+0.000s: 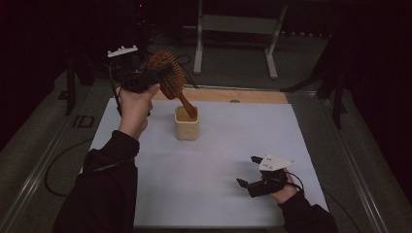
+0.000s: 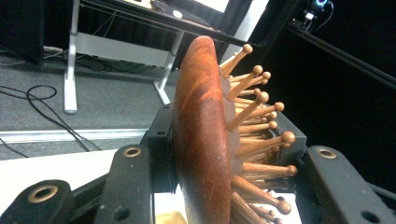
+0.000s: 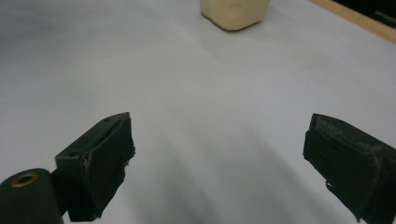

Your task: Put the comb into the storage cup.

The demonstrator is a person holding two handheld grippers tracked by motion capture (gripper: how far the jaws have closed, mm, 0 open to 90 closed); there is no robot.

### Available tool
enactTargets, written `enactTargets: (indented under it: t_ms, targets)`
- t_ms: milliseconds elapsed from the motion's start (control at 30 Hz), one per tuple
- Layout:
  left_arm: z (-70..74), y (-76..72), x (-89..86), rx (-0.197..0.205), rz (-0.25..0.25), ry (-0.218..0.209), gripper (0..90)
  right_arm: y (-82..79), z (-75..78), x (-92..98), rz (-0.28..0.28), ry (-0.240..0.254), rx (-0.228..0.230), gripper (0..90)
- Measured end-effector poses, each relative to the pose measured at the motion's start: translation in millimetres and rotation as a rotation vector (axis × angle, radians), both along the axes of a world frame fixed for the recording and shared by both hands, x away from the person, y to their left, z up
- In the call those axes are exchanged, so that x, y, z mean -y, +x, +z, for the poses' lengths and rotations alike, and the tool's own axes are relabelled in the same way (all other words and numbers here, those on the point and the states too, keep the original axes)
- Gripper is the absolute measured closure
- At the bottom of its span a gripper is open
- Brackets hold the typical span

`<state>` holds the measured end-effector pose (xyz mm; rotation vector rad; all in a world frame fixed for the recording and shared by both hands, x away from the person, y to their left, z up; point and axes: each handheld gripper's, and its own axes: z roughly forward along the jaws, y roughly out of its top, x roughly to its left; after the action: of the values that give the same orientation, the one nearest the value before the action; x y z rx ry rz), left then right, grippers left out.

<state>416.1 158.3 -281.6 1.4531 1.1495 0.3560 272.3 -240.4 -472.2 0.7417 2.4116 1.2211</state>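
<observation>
Hairbrush [image 1: 167, 73] clamped in left claw [image 1: 163, 73] | handle in cup [image 1: 187, 128]

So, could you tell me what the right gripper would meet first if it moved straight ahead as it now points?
Probably bare white table; beyond, the cream cup sits roughly ahead of the right gripper, though depth is unclear.

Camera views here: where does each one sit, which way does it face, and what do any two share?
High view: fixed above the person's side, facing forward and down on the white table; forearms, left gripper and right gripper show.
Left gripper view: rides that gripper, facing along its fingers at the clamped hairbrush.
Right gripper view: sits low over the table, facing the cream cup; fingers apart.
Shared: the cup is in high and right gripper views; the hairbrush in high and left.
</observation>
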Motion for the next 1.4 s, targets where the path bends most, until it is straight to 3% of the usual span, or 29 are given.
enactTargets:
  t_ms: [100,200,433,533,600,1400]
  targets:
    - [-3.3,4.2,-0.2,0.003,0.014,0.011,55.3,-0.5,-0.3,1.3,-0.004,0.013,0.027,8.0]
    - [-10.2,11.1,-2.3,-0.01,0.025,-0.005,55.2,-1.4,0.9,2.1,-0.008,0.023,0.034,8.0]
    - [-22.6,20.1,-4.2,-0.021,0.06,0.003,55.3,-2.4,0.0,1.0,-0.003,0.016,0.043,8.0]
    - [-28.9,23.6,-2.7,-0.025,0.076,0.026,55.2,-2.9,0.8,1.1,-0.003,0.024,0.045,8.1]
    - [-33.8,25.5,-2.6,-0.033,0.079,0.016,55.2,-3.1,1.1,1.6,0.001,0.029,0.048,8.1]
    - [-82.6,39.4,9.4,-0.114,0.063,0.011,55.0,-3.7,1.1,1.4,0.009,0.038,0.053,8.1]
